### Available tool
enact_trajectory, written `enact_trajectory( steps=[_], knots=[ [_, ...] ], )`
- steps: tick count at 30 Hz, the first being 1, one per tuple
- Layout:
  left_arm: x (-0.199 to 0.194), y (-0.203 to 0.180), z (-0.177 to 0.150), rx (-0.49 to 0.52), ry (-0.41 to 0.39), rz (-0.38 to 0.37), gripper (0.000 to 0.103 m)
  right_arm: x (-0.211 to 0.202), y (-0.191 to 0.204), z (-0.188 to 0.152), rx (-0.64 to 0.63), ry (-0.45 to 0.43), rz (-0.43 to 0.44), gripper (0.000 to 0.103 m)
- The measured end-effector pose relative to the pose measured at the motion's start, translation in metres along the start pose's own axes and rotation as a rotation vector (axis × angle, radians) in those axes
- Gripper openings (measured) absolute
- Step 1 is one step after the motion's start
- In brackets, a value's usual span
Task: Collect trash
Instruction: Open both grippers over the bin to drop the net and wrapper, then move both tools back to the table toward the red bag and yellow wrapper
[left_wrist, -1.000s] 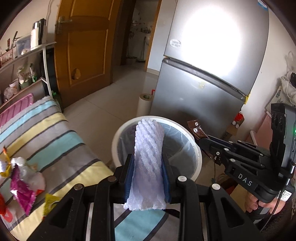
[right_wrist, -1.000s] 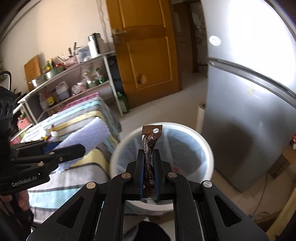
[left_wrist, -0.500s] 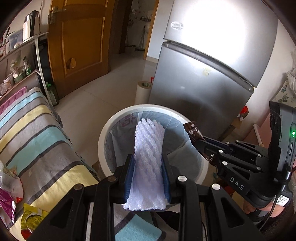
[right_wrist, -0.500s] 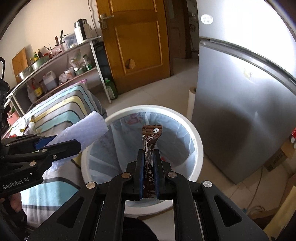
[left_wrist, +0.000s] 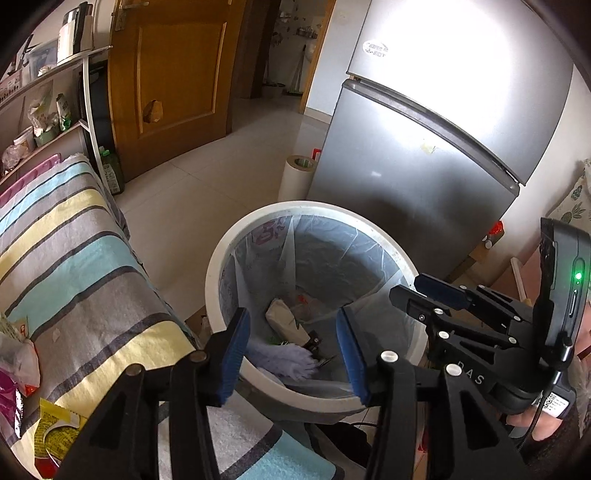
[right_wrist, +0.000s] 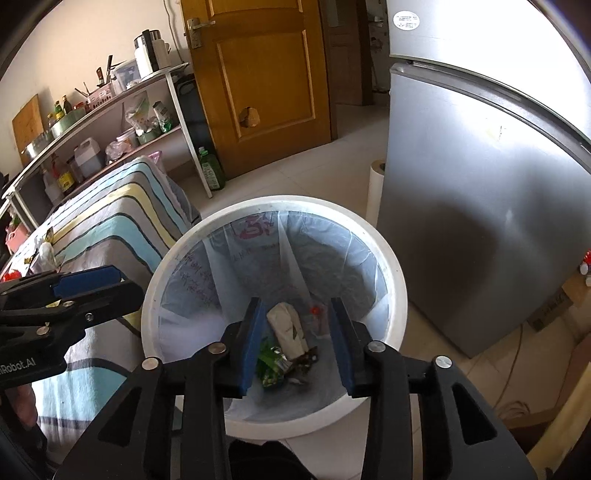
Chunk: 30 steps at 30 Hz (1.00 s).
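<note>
Over the white trash bin (left_wrist: 236, 236), both grippers poised, pointing down into the liner. Left gripper (left_wrist: 291, 354) with jaws opening, blue pads apart, nothing between them. Down at the bottom of the bin, just beyond those pads, the pale foam net (left_wrist: 284, 356), lying against the near wall among other rubbish. Right gripper (right_wrist: 299, 339) likewise opening, pads parted and gripping nothing. Below it in the bin: a brown wrapper (right_wrist: 304, 356), lying loose beside a green packet (right_wrist: 271, 363) and a cream carton (right_wrist: 290, 326). Same right gripper seen from the left camera, hanging at the bin's right rim (left_wrist: 439, 291), a green light glowing on its body. Same left gripper seen from the right camera, off the bin's left rim above the striped cloth (right_wrist: 110, 221).

More trash waiting on that striped cloth: a yellow packet (left_wrist: 55, 435) and a magenta wrapper (left_wrist: 9, 402) at the near left corner, well apart from the bin. Behind the bin, a silver fridge (left_wrist: 424, 177) and a paper roll (left_wrist: 297, 177) standing on the tiled floor, wooden door (left_wrist: 173, 85) farther back.
</note>
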<state>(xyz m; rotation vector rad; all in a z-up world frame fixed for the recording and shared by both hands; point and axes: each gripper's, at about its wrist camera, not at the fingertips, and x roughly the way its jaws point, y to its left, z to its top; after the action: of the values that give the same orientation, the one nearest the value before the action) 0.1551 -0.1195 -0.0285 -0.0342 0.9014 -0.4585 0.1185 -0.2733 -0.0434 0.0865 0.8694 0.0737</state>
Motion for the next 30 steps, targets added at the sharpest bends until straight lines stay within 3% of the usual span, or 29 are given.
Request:
enact_trajectory(
  steps=[21, 30],
  knots=[
    [-0.07, 0.026, -0.01, -0.034, -0.125, 0.033, 0.06, -0.047, 0.035, 0.0, -0.023, -0.096, 0.025, 0.037],
    [-0.109, 0.056, -0.027, -0.055, -0.186, 0.143, 0.063, -0.061, 0.074, -0.002, -0.064, -0.135, 0.083, 0.041]
  ],
)
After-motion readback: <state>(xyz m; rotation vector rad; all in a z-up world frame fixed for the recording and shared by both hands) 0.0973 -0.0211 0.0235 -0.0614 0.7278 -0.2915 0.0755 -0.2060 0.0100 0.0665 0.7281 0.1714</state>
